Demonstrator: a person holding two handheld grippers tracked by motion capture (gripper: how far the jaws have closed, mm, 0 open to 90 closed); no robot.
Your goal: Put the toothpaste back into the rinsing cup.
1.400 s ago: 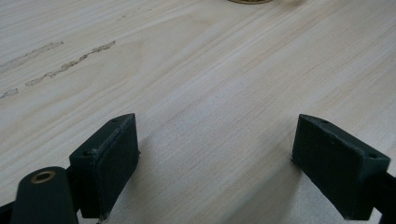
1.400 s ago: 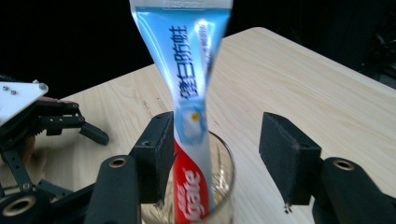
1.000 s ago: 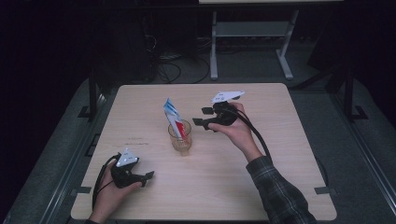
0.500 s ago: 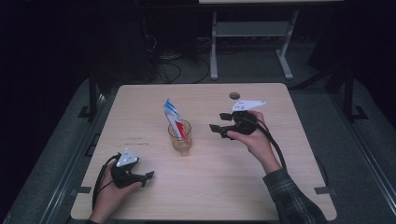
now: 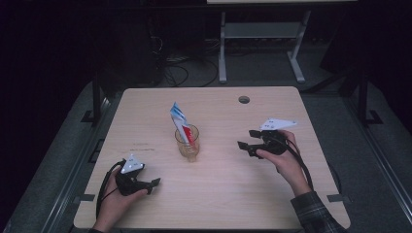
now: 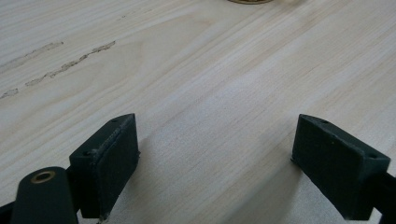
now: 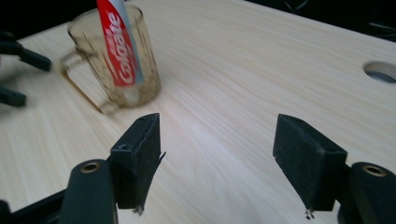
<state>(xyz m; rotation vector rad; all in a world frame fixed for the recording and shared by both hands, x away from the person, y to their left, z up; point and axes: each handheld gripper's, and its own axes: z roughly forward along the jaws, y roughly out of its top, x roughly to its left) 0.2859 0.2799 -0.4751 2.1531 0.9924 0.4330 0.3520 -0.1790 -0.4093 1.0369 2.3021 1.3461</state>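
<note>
A clear amber glass mug (image 5: pixel 187 142) stands near the middle of the wooden table (image 5: pixel 214 204), with a red, white and blue Colgate toothpaste tube (image 5: pixel 179 120) standing upright in it. The right gripper view has the mug (image 7: pixel 116 60) and the tube (image 7: pixel 119 42) at upper left. My right gripper (image 5: pixel 247 139) hovers to the right of the mug, apart from it, open and empty (image 7: pixel 217 154). Near the front left edge my left gripper (image 5: pixel 154 183) rests low over bare wood, open with nothing between its jaws (image 6: pixel 215 154).
A round cable hole (image 5: pixel 244 99) sits in the table's far side, also in the right gripper view as a cable hole (image 7: pixel 380 71) at the right edge. Faint marks (image 6: pixel 56 70) streak the wood ahead of my left gripper. A white desk frame (image 5: pixel 257 34) and cables lie on the dark floor beyond.
My right gripper has drawn back from the mug, moving right and toward the person. The tube stays in the mug. The left gripper has not moved.
</note>
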